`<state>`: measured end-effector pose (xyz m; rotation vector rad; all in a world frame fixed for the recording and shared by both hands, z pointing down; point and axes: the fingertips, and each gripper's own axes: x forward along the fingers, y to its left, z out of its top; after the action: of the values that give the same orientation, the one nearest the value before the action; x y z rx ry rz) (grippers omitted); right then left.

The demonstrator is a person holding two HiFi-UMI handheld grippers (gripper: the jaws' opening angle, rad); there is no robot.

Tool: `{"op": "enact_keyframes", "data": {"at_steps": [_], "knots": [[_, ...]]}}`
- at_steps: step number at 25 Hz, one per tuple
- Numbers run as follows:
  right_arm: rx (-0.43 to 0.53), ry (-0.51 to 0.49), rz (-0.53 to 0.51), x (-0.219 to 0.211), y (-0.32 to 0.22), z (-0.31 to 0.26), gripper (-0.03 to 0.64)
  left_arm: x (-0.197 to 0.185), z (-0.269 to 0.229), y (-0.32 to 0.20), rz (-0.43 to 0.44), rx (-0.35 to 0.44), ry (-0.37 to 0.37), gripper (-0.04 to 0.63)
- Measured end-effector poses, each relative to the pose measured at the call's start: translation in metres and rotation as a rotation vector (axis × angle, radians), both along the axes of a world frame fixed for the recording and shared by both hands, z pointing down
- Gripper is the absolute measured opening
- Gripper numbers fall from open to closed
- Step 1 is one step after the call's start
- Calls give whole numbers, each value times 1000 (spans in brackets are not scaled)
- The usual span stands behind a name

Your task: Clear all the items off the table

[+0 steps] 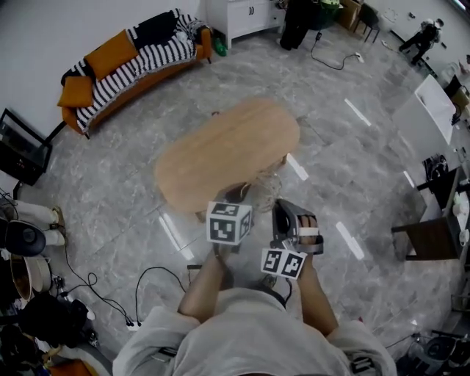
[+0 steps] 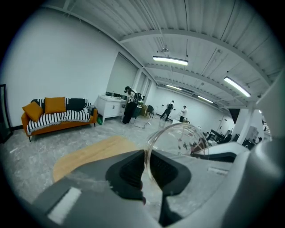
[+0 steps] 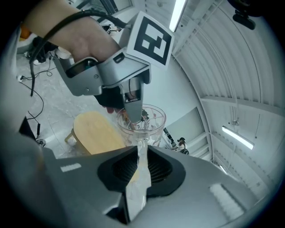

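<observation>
1. Person, bottom centre of the head view: both forearms reach up-frame, and each hand holds a gripper.
2. Left gripper [image 1: 244, 193]: its marker cube [image 1: 229, 222] lies at lower centre. In its own view the left gripper [image 2: 146, 173] has its jaws nearly together. The dark pads [image 2: 128, 173] press on either side of the thin rim of a glass bowl [image 2: 178, 140].
3. Right gripper [image 1: 280, 207], just right of the left one: in its own view the right gripper [image 3: 138, 171] has its jaws narrowly apart. They are clamped on the bowl's [image 3: 143, 121] clear wall, seen edge-on between the pads.
4. The right gripper view also shows the left gripper [image 3: 133, 115] coming in from the upper left. Its tips are on the far side of the rim, and a hand [image 3: 84, 42] is behind it.
5. Bowl [image 1: 266, 188]: gripped by both grippers at the near edge of the table [image 1: 220, 150], centre of frame. Whether it touches the top cannot be told.
6. Table: an oval wooden top on a grey marbled floor [image 1: 125, 191].
7. Sofa [image 1: 132, 62], upper left: orange, with a striped cover.
8. Cabinet [image 1: 246, 15], top centre: white, against the wall.
</observation>
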<state>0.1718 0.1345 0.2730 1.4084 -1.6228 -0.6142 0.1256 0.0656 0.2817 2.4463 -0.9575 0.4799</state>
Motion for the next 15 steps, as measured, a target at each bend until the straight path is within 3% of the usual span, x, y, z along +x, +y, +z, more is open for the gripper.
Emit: {"op": "enact_keyframes", "data": {"at_steps": [15], "knots": [[70,-63,-111,17,58,-15,55,10,-21,64,-103,72,-66,51]]}}
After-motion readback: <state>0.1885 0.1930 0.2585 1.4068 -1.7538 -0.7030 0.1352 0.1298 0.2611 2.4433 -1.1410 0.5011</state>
